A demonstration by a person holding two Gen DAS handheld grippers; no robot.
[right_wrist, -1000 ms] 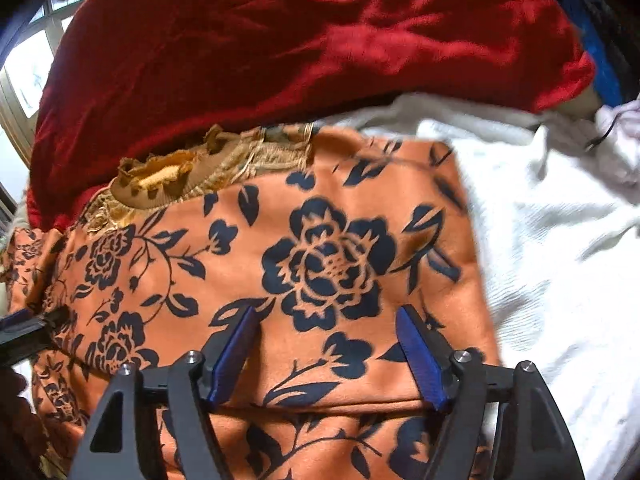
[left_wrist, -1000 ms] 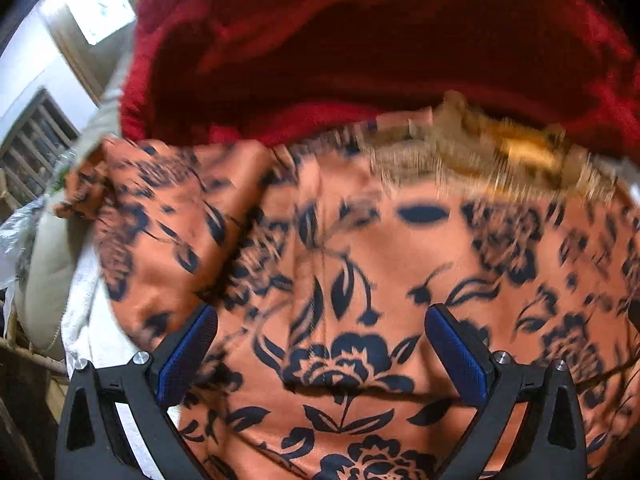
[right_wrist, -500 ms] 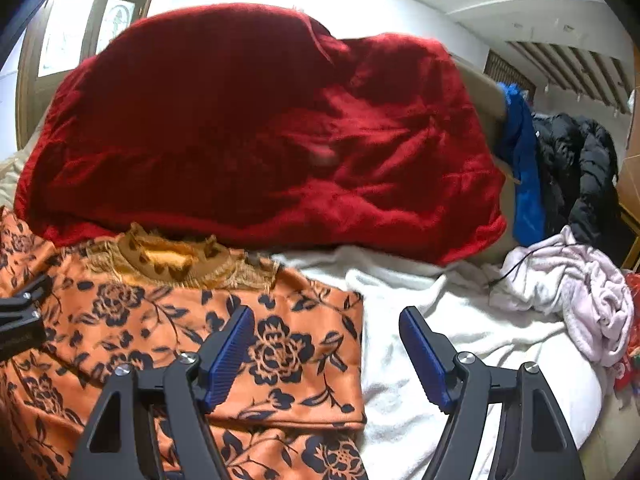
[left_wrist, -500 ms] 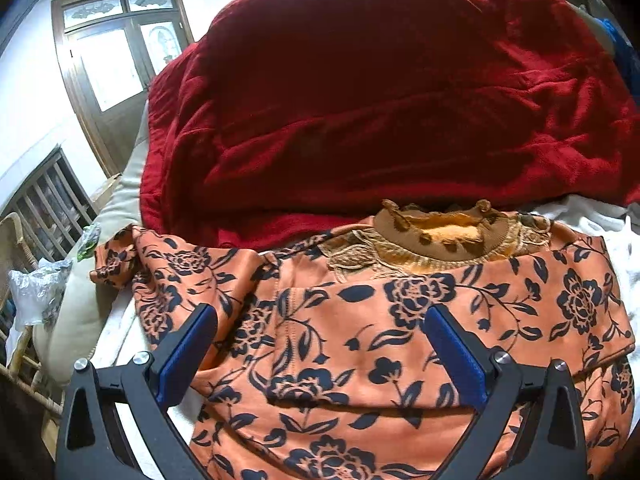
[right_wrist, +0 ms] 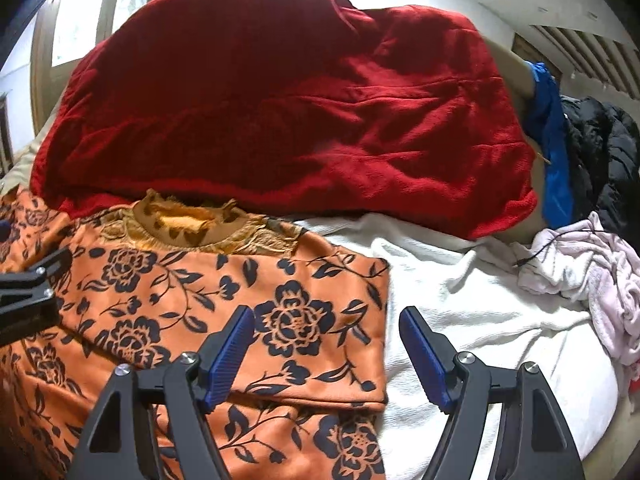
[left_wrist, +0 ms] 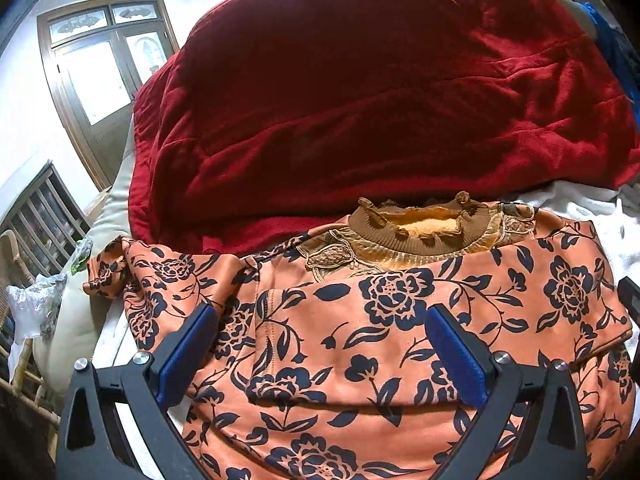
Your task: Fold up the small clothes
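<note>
Garment: orange floral-print fabric top (left_wrist: 400,320), partly folded on white bedsheet (right_wrist: 460,300).
Left gripper (left_wrist: 320,344): wide, empty.
Right gripper (right_wrist: 326,344): wide, empty.
Advice: pinch far edge, keep corners aligned.

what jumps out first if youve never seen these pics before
The big red blanket heaped across the back of the bed fills the upper half of both views. In front of it lies the orange top with dark blue flowers, partly folded on the white sheet, its brown collar toward the blanket. Both claws hover open over it, the left claw above its middle and the right claw at its edge.
</note>
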